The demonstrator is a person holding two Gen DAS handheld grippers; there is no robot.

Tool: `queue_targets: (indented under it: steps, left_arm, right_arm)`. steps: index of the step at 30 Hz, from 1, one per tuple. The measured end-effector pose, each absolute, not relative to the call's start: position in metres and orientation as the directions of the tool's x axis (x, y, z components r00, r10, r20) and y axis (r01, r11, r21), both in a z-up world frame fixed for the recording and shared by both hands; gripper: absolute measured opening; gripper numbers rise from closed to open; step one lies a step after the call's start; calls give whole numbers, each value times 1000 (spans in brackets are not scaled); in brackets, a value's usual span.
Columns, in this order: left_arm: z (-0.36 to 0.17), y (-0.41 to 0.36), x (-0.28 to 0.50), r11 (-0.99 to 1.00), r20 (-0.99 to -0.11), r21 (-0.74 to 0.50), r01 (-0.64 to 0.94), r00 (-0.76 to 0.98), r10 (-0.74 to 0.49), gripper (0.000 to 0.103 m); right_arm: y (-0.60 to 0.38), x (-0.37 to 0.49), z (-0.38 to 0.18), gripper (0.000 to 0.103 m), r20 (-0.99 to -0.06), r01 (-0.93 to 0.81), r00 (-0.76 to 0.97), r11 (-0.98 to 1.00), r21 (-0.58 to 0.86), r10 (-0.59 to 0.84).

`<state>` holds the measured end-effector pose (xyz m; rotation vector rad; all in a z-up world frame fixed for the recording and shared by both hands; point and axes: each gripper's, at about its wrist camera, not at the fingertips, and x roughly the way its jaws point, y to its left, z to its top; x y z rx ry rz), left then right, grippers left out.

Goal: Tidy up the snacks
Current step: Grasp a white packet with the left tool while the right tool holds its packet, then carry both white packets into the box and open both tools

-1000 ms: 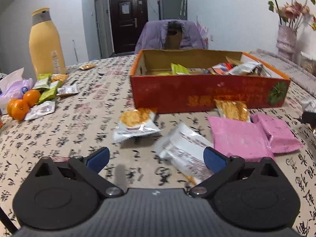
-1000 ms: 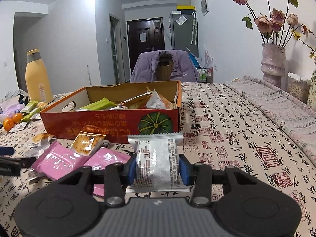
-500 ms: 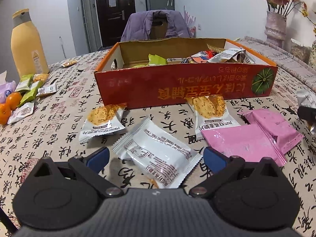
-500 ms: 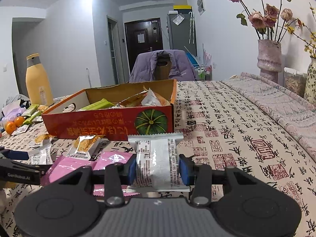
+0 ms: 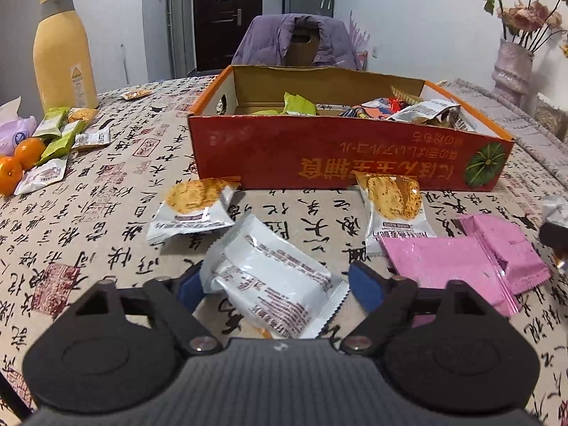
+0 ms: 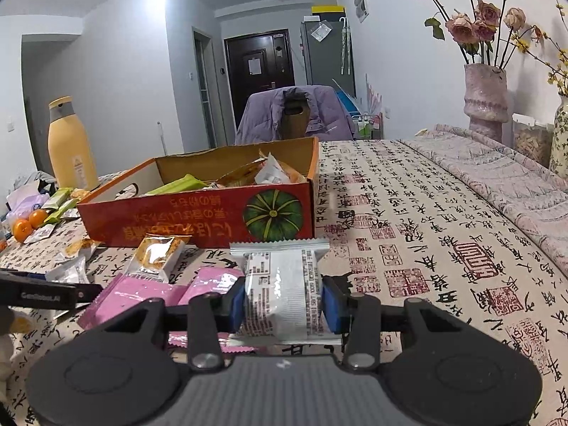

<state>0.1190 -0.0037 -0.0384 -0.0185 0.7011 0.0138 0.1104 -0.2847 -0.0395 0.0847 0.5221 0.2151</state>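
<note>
Before red box [image 5: 340,163], left fingers [image 5: 365,285] closing around white packet [image 5: 273,277], right fingers [image 6: 332,301] pinching silver packet [image 6: 282,291]

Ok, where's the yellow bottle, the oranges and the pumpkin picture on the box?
Yellow bottle [image 5: 64,56], left wrist view, on its body.
Oranges [image 5: 30,148], left wrist view, on the upper one.
Pumpkin picture [image 6: 273,212], right wrist view, on its middle.

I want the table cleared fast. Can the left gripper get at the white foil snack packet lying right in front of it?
Probably yes: the white foil snack packet already lies between the closing jaws of the left gripper, nothing covering it.
</note>
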Motion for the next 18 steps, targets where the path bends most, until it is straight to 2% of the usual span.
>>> queue_targets:
  steps: [2,5,10,13,16,18]
  left_arm:
    - [-37,1,113,999,-639,-32,-9,769,-14,65]
    - [-35,8,107,999,-634,-38,-2,773,-23,53]
    - [-34,15,99,1000,-632,-30,2,775,-21,46]
    - [-31,17,97,999,-626,-34,3,780,-24,27]
    - [-27,17,93,999,-612,-33,10,790,-28,16]
    - [-25,15,90,1000,-603,-27,15,797,-28,15]
  right_arm:
    - [-284,111,-40,43,-487,-185,843,973,136,228]
    - [-282,111,-41,43,-490,-191,840,972,137,234]
    - [-281,110,-40,43,-490,-196,839,971,136,238]
    - [-281,109,-40,43,-491,-193,839,972,137,236]
    - [-281,109,-40,43,-491,-195,838,971,137,237]
    - [-280,108,-40,43,-491,-197,838,971,136,239]
